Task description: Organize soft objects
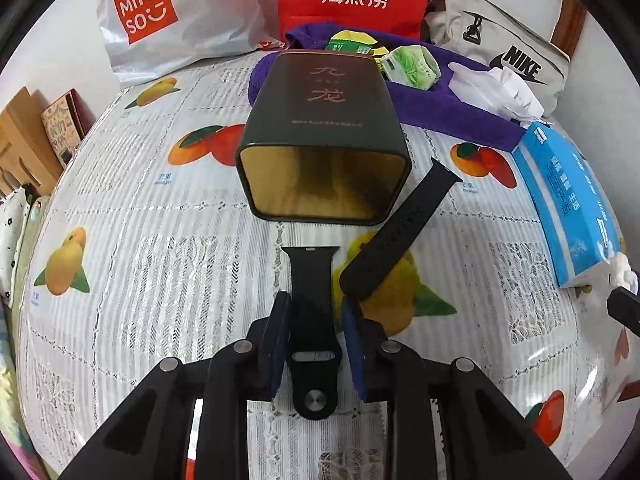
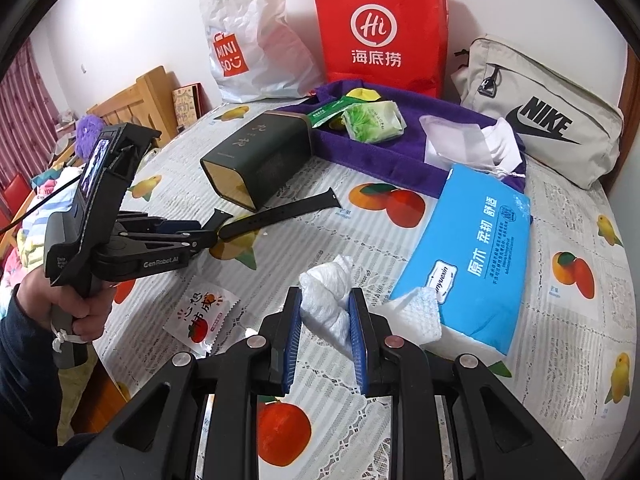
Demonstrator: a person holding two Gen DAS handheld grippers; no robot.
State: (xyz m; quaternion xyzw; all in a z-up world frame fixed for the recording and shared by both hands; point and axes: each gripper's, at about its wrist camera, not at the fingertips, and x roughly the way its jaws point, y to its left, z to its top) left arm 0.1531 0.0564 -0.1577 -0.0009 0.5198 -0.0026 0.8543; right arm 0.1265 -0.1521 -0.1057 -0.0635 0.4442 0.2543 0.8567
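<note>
Between our left gripper's [image 1: 314, 304] blue pads we pinch a short black rubber watch strap [image 1: 312, 320], pointing toward the dark green tin box [image 1: 324, 136] lying open-mouthed mid-table; the longer black strap [image 1: 396, 228] lies beside it. From the right wrist, our right gripper [image 2: 325, 300] clamps a crumpled white tissue [image 2: 326, 296] beside the blue tissue pack [image 2: 476, 248], near the table's front edge.

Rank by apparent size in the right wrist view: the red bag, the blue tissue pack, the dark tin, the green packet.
1. red bag and blue tissue pack: look alike, and the pack is nearer, so unranked.
2. dark tin.
3. green packet, smallest.
</note>
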